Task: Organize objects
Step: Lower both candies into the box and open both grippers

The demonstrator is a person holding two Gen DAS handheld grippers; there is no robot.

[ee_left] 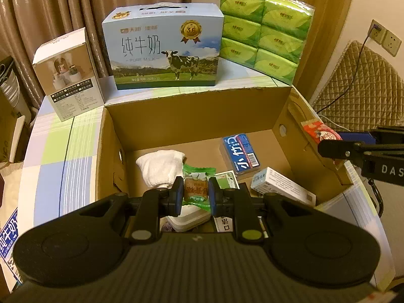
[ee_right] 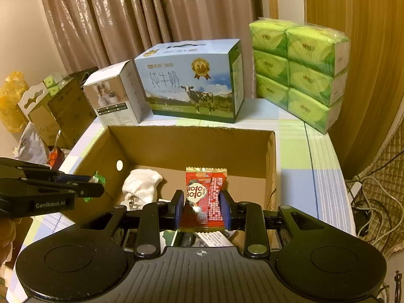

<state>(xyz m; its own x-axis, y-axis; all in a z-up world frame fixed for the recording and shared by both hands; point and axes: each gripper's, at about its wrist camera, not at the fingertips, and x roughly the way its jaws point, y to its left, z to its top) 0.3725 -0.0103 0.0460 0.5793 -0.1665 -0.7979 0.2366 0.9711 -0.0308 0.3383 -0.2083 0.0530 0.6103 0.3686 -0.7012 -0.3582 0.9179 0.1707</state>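
Both tongs are tilting steeply downward over the open cardboard box (ee_left: 192,116), which serves as the landmark here. The left tongs (ee_left: 195,197) are gripping a small green-wrapped snack (ee_left: 197,189) between blue pads, the jaws narrowed tightly on its crinkly plastic; the packet is hanging above the box's near half. The right tongs (ee_right: 202,210) are clamping a red foil snack packet (ee_right: 205,194) with serrated gold ends, standing upright between the pads, above the box's near edge.

The box is plain corrugated board with straight walls, round finger holes in its side walls and a torn upper rim at the back. Inside it are lying a soft white cloth bundle (ee_left: 161,169) toward the left wall, a flat blue card box (ee_left: 240,152) toward the right wall, and a slim white carton (ee_left: 282,185) in the near right corner, with more flat packets beneath the left tongs. The middle of the box floor toward the back wall is showing bare brown board.

Behind the box, on the checked counter (ee_left: 58,151), a glossy milk carton (ee_left: 164,48) printed with a cow is standing, with a small white product box (ee_left: 70,75) to its left and a green tissue multipack (ee_left: 265,30) in clear film to its right. Strips of counter are staying open along both side walls of the box.
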